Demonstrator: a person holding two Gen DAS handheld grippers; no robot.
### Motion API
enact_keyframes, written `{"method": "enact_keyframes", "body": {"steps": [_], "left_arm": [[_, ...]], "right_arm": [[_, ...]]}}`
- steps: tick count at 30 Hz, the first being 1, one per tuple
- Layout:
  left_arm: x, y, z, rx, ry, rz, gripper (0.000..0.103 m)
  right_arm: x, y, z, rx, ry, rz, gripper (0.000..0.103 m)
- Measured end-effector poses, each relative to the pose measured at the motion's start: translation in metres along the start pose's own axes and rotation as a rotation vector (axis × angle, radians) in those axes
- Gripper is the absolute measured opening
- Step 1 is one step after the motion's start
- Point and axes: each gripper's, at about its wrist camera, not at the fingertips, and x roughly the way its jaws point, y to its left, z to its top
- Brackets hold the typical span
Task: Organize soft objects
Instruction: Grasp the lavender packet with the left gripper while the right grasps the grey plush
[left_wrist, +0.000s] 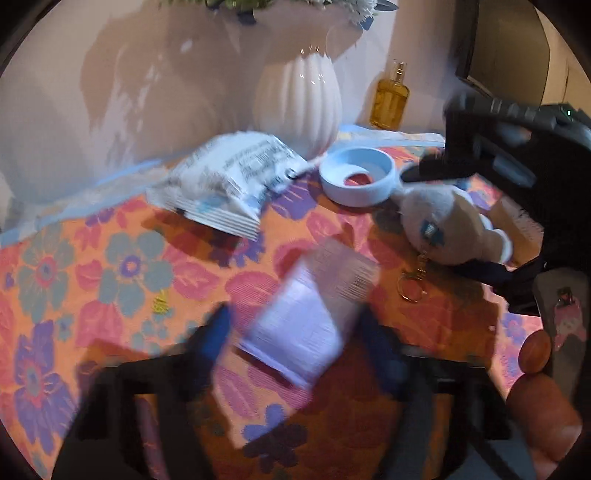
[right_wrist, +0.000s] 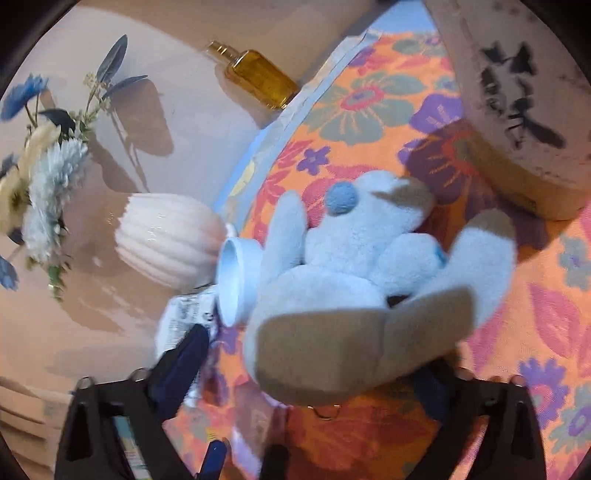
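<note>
A pale lilac packet (left_wrist: 303, 332) lies tilted on the flowered cloth (left_wrist: 110, 266), between the blue fingers (left_wrist: 218, 332) of my left gripper (left_wrist: 297, 341). The picture is blurred, and a thin gap shows beside the left finger. A white and beige plush toy (right_wrist: 351, 266) lies on the cloth between the fingers of my right gripper (right_wrist: 308, 373), whose left finger (right_wrist: 184, 362) stands clear of it. The right finger is partly hidden behind a plush ear. In the left wrist view the plush (left_wrist: 439, 225) lies under the right gripper's black housing (left_wrist: 509, 155).
A white crinkled pack (left_wrist: 221, 184) and a pale blue ring-shaped dish (left_wrist: 356, 177) lie behind the packet. A ribbed white vase (left_wrist: 299, 103) with flowers and an amber bottle (left_wrist: 388, 99) stand by the wall. A tan box with black characters (right_wrist: 517, 103) stands beside the plush.
</note>
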Motion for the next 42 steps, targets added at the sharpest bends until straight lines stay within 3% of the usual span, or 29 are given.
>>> {"method": "enact_keyframes", "body": {"steps": [1, 3, 7, 11, 15, 18, 20, 22, 28, 33, 36, 42], "left_arm": [[-0.001, 0.000, 0.000, 0.002, -0.007, 0.005, 0.050], [-0.004, -0.004, -0.001, 0.021, -0.012, -0.009, 0.046], [-0.011, -0.014, -0.004, 0.056, -0.029, 0.010, 0.044], [-0.029, -0.019, -0.017, 0.021, -0.040, 0.024, 0.044], [-0.050, -0.015, -0.040, -0.063, -0.053, 0.082, 0.044], [-0.065, -0.008, -0.058, -0.159, -0.054, 0.083, 0.044], [-0.072, -0.007, -0.064, -0.196, -0.055, 0.067, 0.044], [-0.077, -0.013, -0.070, -0.205, -0.067, 0.083, 0.044], [-0.083, -0.020, -0.082, -0.216, -0.140, 0.145, 0.044], [-0.082, -0.022, -0.081, -0.206, -0.139, 0.146, 0.044], [-0.084, -0.024, -0.082, -0.199, -0.147, 0.148, 0.044], [-0.084, -0.021, -0.083, -0.218, -0.150, 0.129, 0.044]], "right_arm": [[0.002, 0.004, -0.003, -0.007, -0.017, -0.031, 0.071], [0.000, -0.002, -0.004, -0.024, -0.028, -0.017, 0.067], [-0.009, -0.019, -0.002, -0.096, 0.012, 0.052, 0.064], [-0.030, -0.035, -0.017, -0.237, 0.059, 0.104, 0.064], [-0.051, -0.050, -0.037, -0.401, 0.204, 0.163, 0.064], [-0.068, -0.048, -0.053, -0.605, 0.244, 0.143, 0.065], [-0.074, -0.041, -0.068, -0.831, 0.284, 0.113, 0.066], [-0.077, -0.046, -0.069, -0.923, 0.318, 0.088, 0.072], [-0.103, -0.080, -0.027, -0.756, 0.295, 0.095, 0.086], [-0.118, -0.084, -0.026, -0.692, 0.292, 0.157, 0.091], [-0.112, -0.076, -0.032, -0.685, 0.301, 0.189, 0.093], [-0.072, -0.058, -0.041, -0.628, 0.310, 0.157, 0.094]]}}
